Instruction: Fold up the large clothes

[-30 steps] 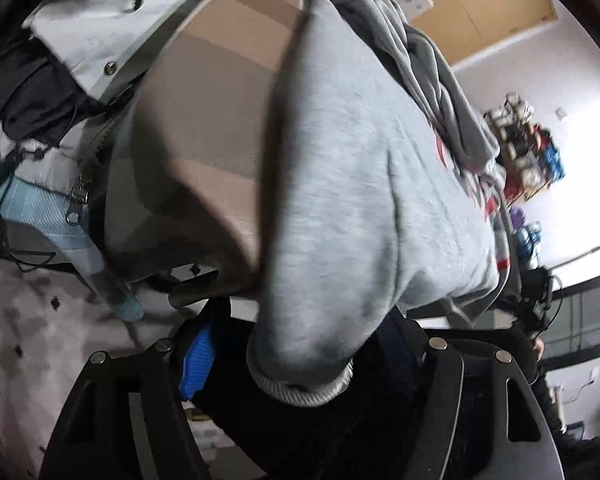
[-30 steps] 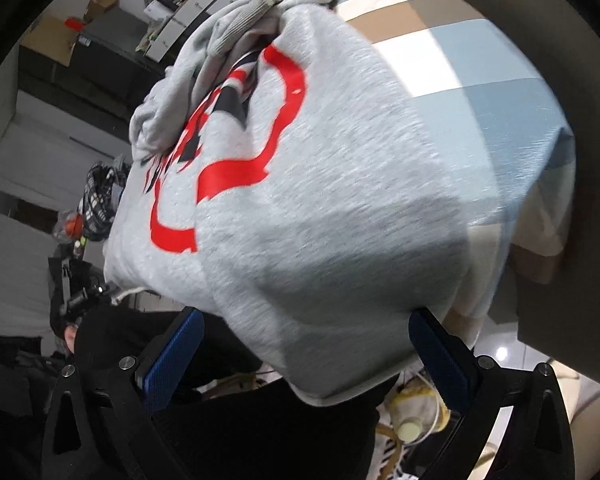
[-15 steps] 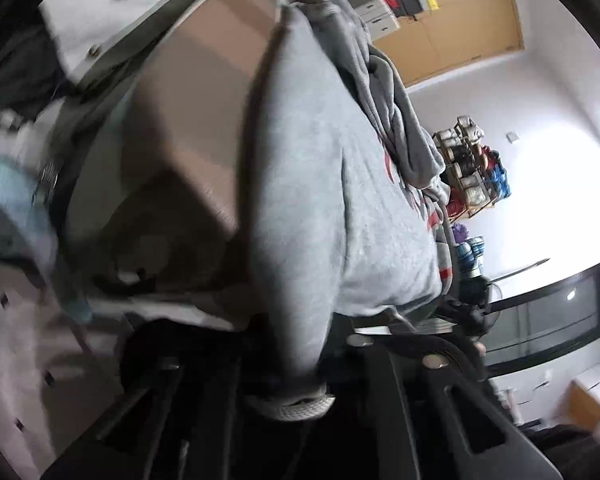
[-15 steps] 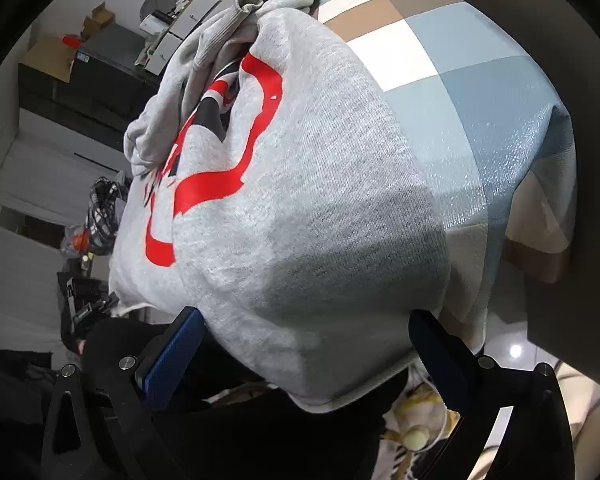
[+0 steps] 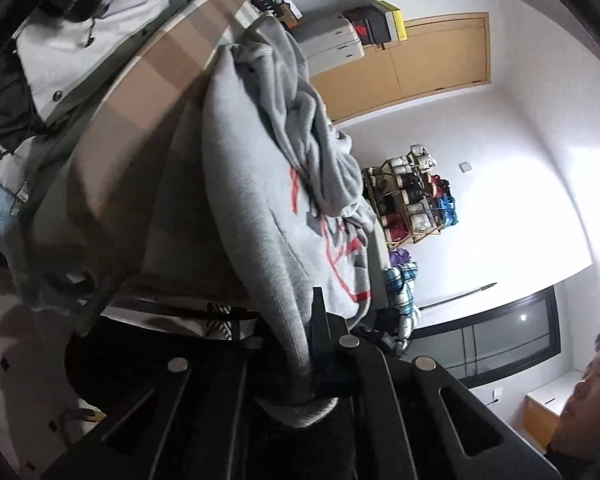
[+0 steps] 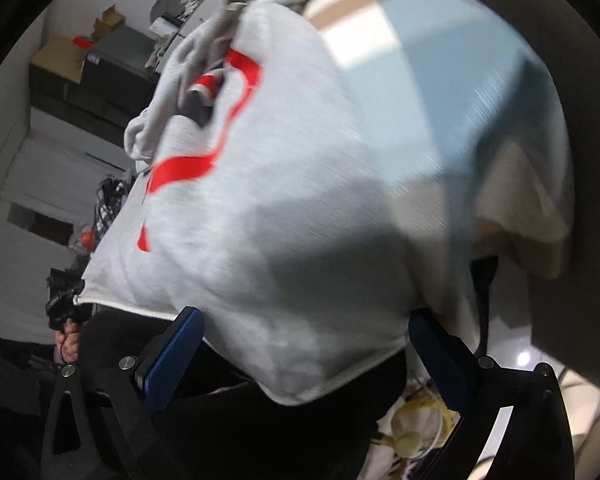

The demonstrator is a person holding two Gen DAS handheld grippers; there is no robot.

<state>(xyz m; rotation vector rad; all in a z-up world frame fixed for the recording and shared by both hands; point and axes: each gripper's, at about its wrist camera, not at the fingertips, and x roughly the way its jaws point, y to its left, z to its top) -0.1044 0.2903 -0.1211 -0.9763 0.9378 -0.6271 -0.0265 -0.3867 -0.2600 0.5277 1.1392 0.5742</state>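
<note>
A grey sweatshirt with a red print (image 5: 268, 216) lies over the edge of a bed with a checked tan and blue cover (image 5: 152, 80). My left gripper (image 5: 300, 368) is shut on the sweatshirt's ribbed hem, which bunches between the black fingers. In the right wrist view the sweatshirt (image 6: 284, 208) hangs over the bed corner (image 6: 480, 92). My right gripper (image 6: 304, 356) is open, its blue pads either side of the hem's other corner, which hangs between them.
White and dark clothes (image 5: 84, 48) lie at the far left of the bed. A wooden door (image 5: 412, 64), boxes and a rack of small items (image 5: 412, 200) stand behind. A person's face (image 5: 592, 392) is at lower right.
My left gripper closed on the sweatshirt's hem and has swung, so the bed now sits further left. My right gripper stayed open and moved in closer under the hem.
</note>
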